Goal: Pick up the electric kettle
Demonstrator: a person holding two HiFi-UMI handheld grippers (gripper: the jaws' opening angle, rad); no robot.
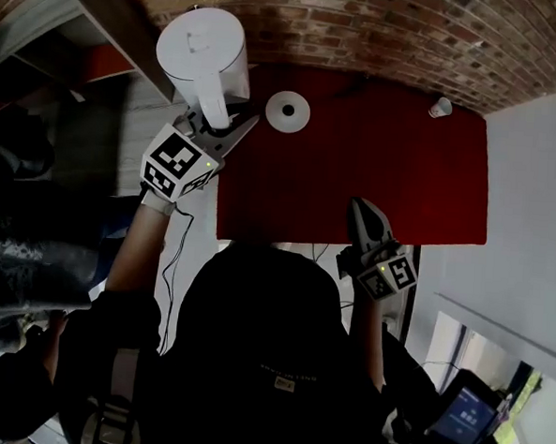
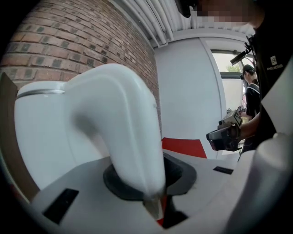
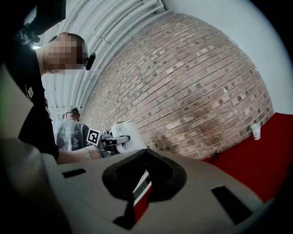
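The white electric kettle (image 1: 204,57) hangs in the air past the left end of the red table (image 1: 384,176), off its round white base (image 1: 288,112). My left gripper (image 1: 220,121) is shut on the kettle's handle. In the left gripper view the curved handle (image 2: 132,151) runs down between the jaws, with the kettle body (image 2: 50,137) behind it. My right gripper (image 1: 365,222) hovers at the table's front edge, shut and holding nothing. The right gripper view shows its jaws (image 3: 144,157) meeting, and the kettle (image 3: 129,135) with my left gripper (image 3: 110,139) far off.
A small white paper cup (image 1: 441,107) stands at the table's far right corner by the brick wall (image 1: 383,35). Shelving (image 1: 91,45) lies to the left of the kettle. Another person (image 3: 68,130) stands in the background.
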